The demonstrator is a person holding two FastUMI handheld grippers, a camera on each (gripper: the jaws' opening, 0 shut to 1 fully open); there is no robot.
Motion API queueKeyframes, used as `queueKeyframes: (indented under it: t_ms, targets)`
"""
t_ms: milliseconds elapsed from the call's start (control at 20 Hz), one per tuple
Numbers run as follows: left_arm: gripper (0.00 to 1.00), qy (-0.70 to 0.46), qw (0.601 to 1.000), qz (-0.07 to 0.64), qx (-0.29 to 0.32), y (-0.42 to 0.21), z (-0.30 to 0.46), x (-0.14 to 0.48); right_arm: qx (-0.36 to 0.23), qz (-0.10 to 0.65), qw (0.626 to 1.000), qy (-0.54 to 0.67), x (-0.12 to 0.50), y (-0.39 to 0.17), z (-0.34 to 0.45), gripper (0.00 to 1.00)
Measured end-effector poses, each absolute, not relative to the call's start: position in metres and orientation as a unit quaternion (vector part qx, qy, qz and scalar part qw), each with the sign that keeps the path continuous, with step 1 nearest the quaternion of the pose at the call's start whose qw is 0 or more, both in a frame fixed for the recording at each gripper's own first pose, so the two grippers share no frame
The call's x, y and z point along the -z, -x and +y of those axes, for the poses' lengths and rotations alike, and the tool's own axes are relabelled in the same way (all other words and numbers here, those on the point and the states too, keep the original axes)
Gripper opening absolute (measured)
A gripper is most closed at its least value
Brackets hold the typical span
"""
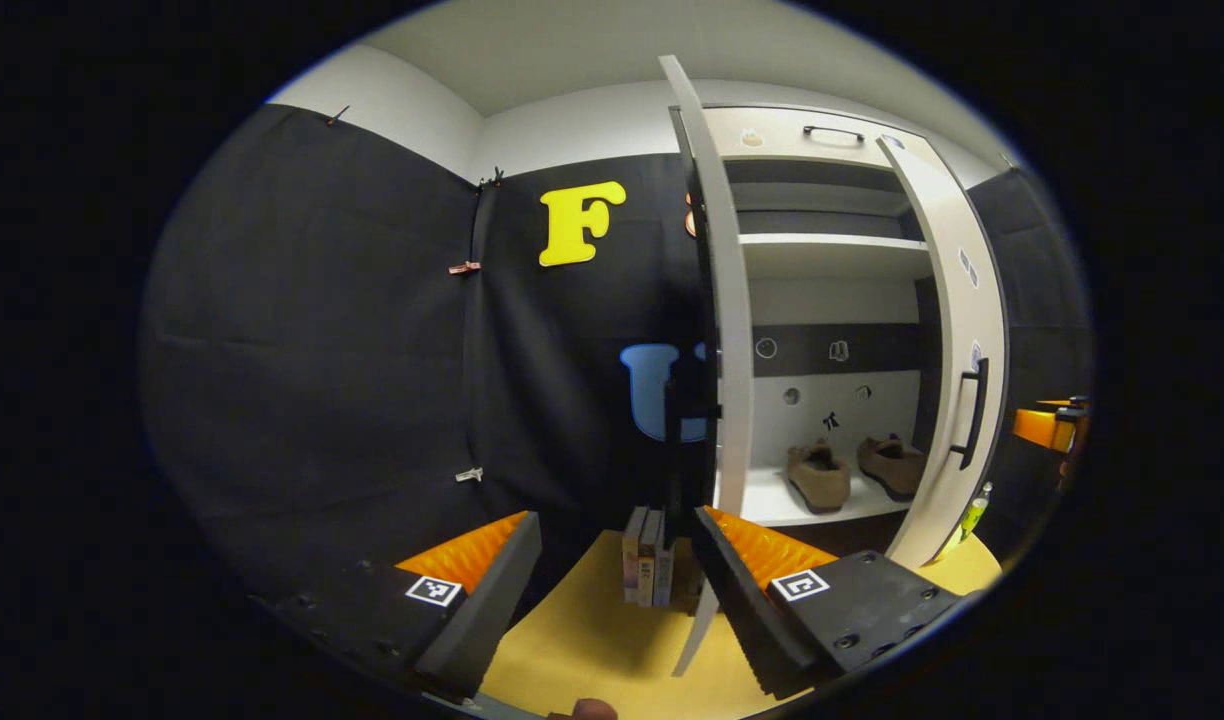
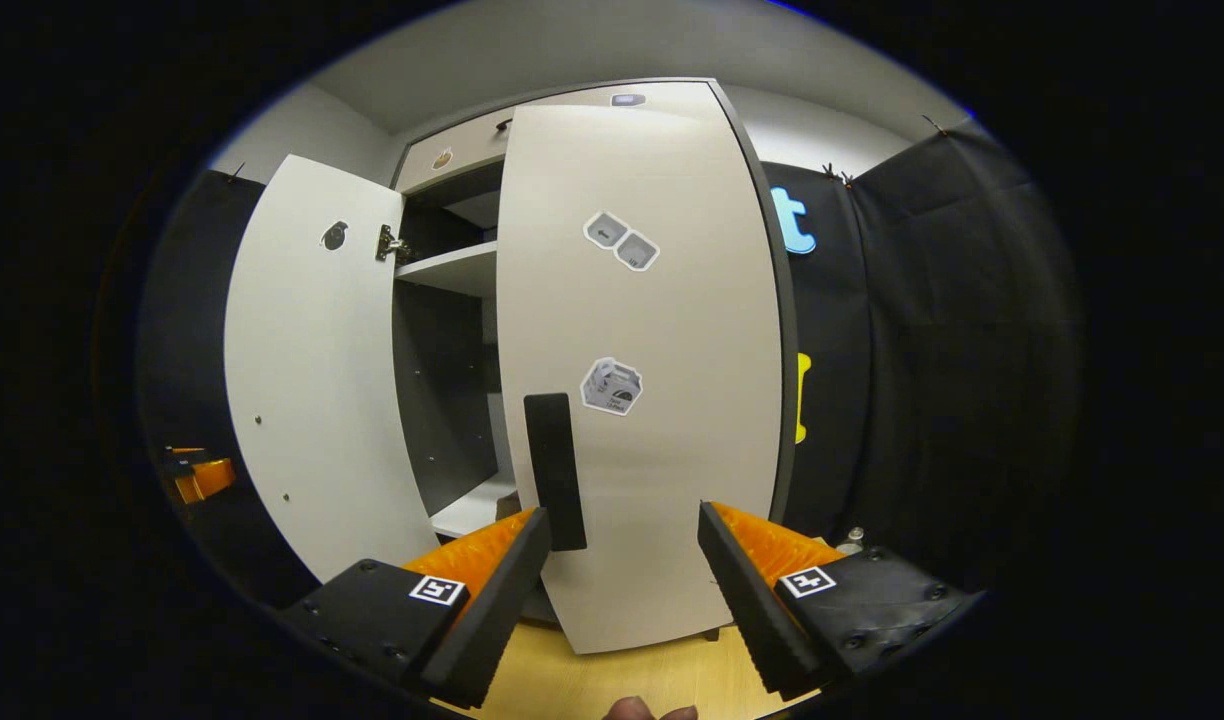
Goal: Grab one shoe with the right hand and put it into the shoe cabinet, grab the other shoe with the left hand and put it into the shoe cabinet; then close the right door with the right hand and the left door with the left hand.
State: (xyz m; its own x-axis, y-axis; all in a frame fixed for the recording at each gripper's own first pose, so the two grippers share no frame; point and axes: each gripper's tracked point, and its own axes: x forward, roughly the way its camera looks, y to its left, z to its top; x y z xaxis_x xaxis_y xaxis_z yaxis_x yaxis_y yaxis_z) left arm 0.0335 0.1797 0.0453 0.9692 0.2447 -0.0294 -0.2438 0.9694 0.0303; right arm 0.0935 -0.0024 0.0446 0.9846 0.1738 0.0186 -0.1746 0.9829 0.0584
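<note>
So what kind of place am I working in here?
Likely a staged test booth, not a home: black cloth wall, a white shoe cabinet with both doors open, two shoes inside.

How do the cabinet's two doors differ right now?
In the left gripper view, the left door shows nearly edge-on, swung wide open, while the right door angles partway across the opening. The right door carries a dark vertical handle on the face shown; the left door's handle is not visible there. In the right gripper view, the right door bears several stickers; the left door's inner face has one. Both are pale, tall panels, both still open.
</note>
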Motion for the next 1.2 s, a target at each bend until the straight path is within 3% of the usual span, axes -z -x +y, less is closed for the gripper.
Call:
queueKeyframes:
  t_ms: [400,1200]
  targets:
    - [0.96,0.001,0.992,0.034,-0.119,-0.086,0.217,-0.025,-0.067,-0.028,0.997,-0.007,-0.053,-0.065,-0.013,0.98]
    - [0.95,0.004,0.998,0.051,-0.026,-0.09,0.143,-0.021,-0.084,-0.021,0.996,-0.025,-0.049,-0.064,-0.006,0.98]
